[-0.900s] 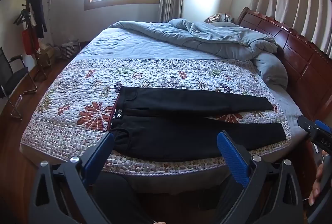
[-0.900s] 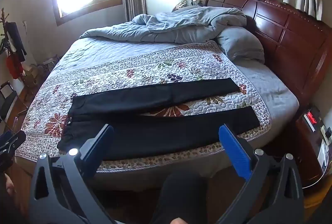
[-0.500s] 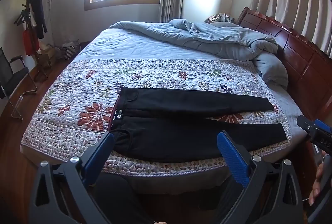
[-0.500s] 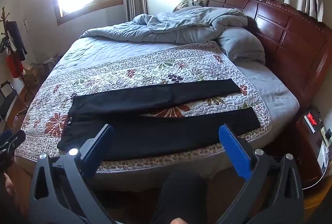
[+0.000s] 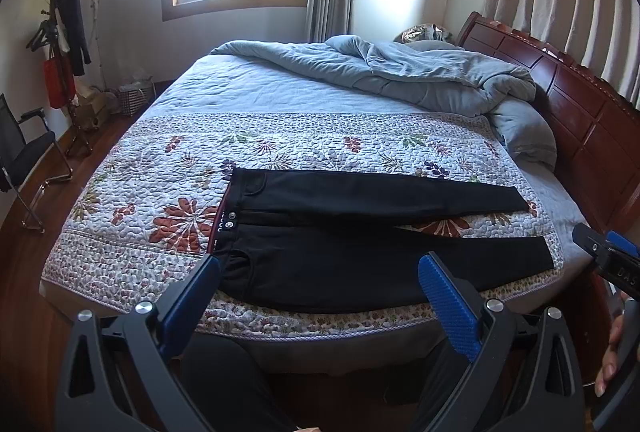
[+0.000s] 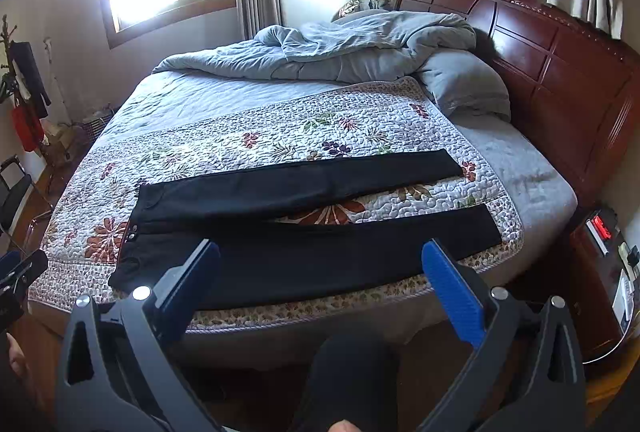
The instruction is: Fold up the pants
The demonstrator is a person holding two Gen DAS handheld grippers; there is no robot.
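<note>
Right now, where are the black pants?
In both wrist views the black pants lie flat on the floral quilt near the bed's front edge, waistband to the left, legs pointing right toward the wooden headboard.

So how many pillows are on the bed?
1 that shows: a grey pillow by the wooden headboard, beside the rumpled duvet. More may be hidden under the duvet.

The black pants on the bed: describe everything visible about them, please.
The black pants lie flat and unfolded on the floral quilt near the bed's front edge, waistband to the left, both legs stretched rightward and spread in a narrow V, quilt showing between them. The fabric looks like dark, matte denim or twill. A button and front pockets show at the waist, with a reddish inner waistband lining. Only the quilt touches them; neither gripper touches them.
</note>
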